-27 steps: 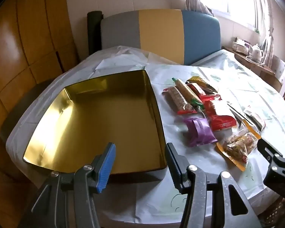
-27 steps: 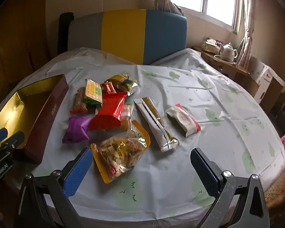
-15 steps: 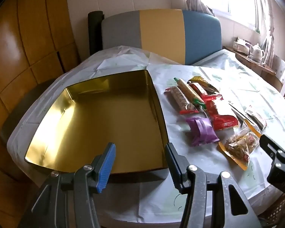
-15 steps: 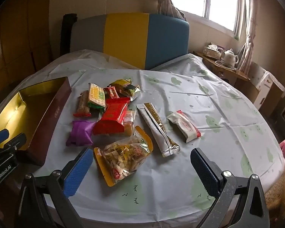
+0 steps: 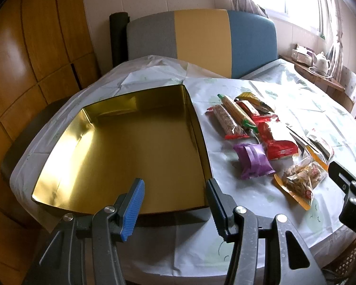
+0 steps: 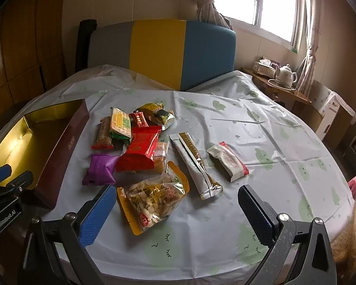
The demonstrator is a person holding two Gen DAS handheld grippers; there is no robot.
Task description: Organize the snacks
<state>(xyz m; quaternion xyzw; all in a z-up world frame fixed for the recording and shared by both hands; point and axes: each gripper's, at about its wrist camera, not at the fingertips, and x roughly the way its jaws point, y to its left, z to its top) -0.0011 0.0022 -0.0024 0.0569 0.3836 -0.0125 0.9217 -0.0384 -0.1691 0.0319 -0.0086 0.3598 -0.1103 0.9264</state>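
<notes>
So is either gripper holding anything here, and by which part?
Nothing is held. The left gripper and right gripper both stand open and empty above the table.

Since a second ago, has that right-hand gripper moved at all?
Yes. The right gripper has eased forward over the table: the nut bag sat ahead of its blue pad earlier and now lies between its open jaws, untouched.

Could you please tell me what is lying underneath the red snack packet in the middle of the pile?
An orange-wrapped snack sticks out from under the red packet on its right side. How far it reaches beneath, and whether anything else lies there, is covered.
</notes>
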